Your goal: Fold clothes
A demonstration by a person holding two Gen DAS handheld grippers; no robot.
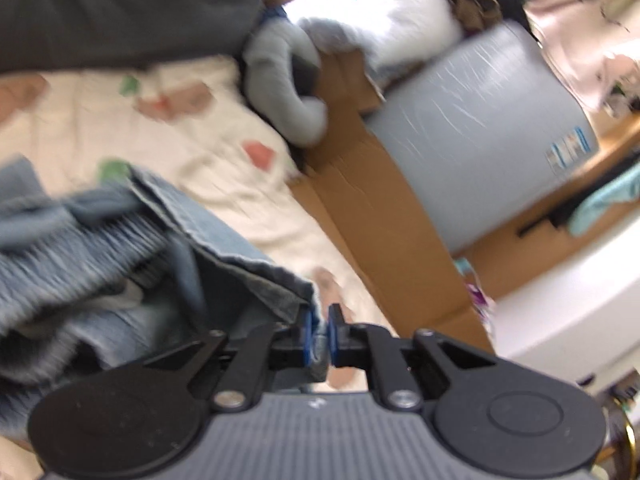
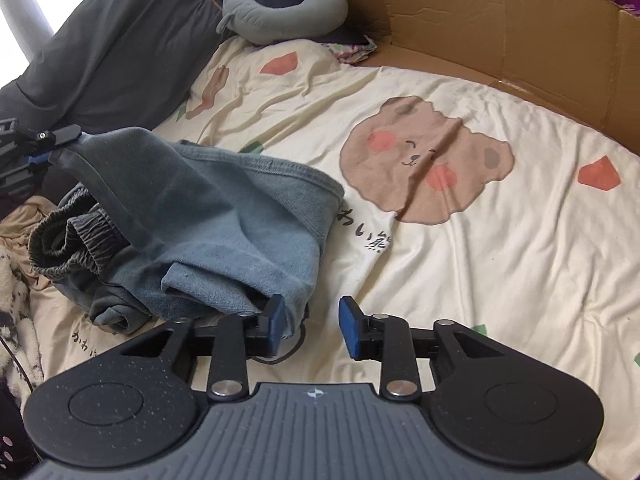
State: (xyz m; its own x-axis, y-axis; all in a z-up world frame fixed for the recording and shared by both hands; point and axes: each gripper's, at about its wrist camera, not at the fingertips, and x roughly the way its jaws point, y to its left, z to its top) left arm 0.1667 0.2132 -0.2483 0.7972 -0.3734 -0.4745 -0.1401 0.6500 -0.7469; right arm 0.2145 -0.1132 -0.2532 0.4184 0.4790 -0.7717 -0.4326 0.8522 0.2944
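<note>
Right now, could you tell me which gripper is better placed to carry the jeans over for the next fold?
Probably the left gripper: it is shut on a jeans edge. The right gripper is open beside them, gripping nothing.

The jeans lie on the bedsheet, the neck pillow behind them, the cardboard along the sheet's far edge.

Cloth, card and matt plastic

The jeans are faded blue denim, rough-woven, with a gathered elastic waistband. The sheet is soft, creased cream cotton with printed bears. Behind it stands plain brown cardboard. The right gripper is matt black plastic with blue pads and shiny metal screws.
</note>
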